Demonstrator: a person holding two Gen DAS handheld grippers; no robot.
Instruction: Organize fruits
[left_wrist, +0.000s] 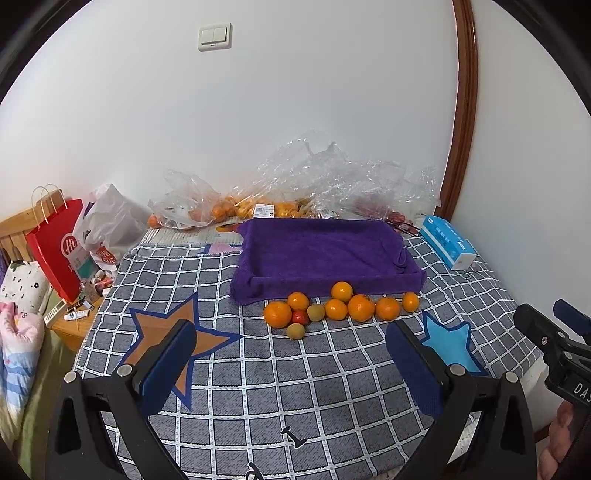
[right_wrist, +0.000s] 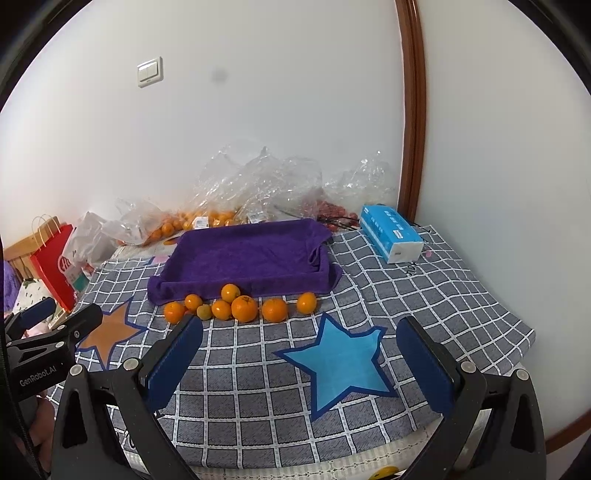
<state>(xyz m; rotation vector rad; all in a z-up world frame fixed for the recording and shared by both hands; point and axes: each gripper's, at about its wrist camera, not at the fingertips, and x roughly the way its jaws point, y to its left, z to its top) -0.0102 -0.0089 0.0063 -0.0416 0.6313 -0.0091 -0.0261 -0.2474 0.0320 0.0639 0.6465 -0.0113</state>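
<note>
Seven oranges (left_wrist: 361, 307) are counted in a loose row on the grid-patterned cloth (left_wrist: 258, 387), just in front of the purple towel-lined tray (left_wrist: 321, 254). Two small greenish-yellow fruits (left_wrist: 316, 312) and one small red fruit (left_wrist: 300, 316) are mixed in at the row's left end, touching the neighbouring oranges. The tray interior is seen bare of fruit. In the right wrist view the red fruit is hidden behind a finger pad.

Left hand-held gripper (left_wrist: 291, 354) is held released, blue pads wide apart, nothing between them, low over the cloth and short of the fruit row. Right hand-held gripper (right_wrist: 301, 354) is likewise released and wide, empty, over the blue star patch (right_wrist: 338, 365). An orange star patch (left_wrist: 173, 332) is seen on the cloth's left side. Each gripper is visible at the edge of the other's view, side by side; part of a hand (left_wrist: 561, 435) is seen on the right one.

Behind the tray, against the white wall, crumpled clear plastic bags (left_wrist: 332, 177) are piled, some with more oranges and some with red fruit inside. A blue tissue pack (left_wrist: 447, 242) is lying right of the tray, apart from it. A red paper bag (left_wrist: 59, 251) is standing off the left side. A light switch (left_wrist: 215, 36) is mounted on the wall.
</note>
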